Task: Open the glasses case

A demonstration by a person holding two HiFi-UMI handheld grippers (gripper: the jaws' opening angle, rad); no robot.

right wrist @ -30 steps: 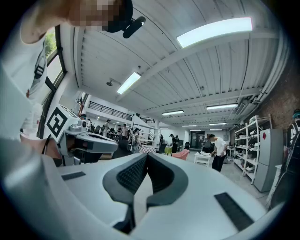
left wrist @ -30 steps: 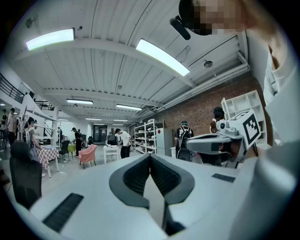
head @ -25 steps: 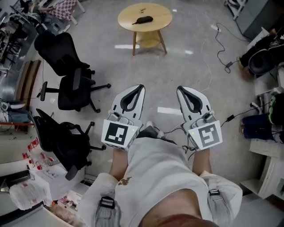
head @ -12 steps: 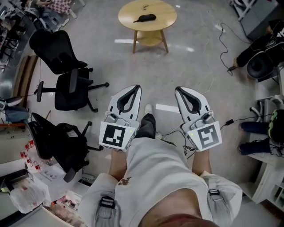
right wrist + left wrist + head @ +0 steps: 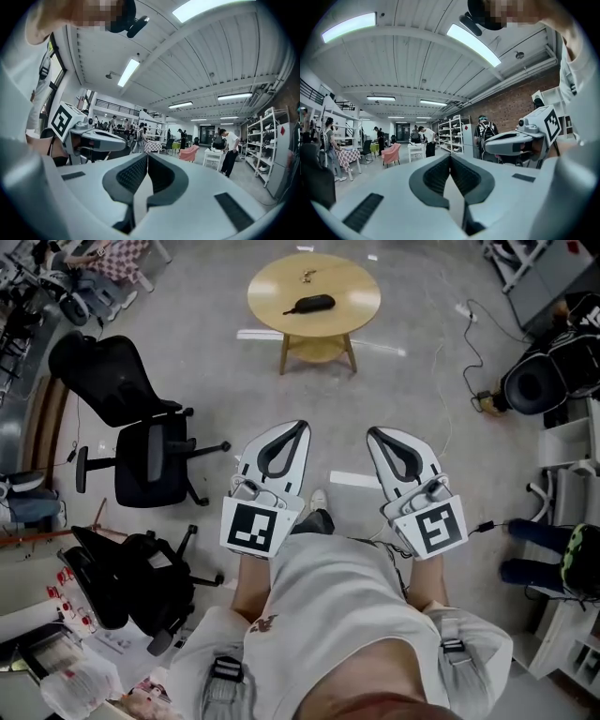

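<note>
We hold the left gripper [image 5: 298,426] and the right gripper [image 5: 373,433] with jaws pressed together and empty, well apart from the glasses case [image 5: 310,304], which looks shut on the round surface [image 5: 352,292], so opening is not yet begun.

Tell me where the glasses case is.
Head view, top centre: the black glasses case lies on the round wooden table, which stands right of a black office chair.
</note>
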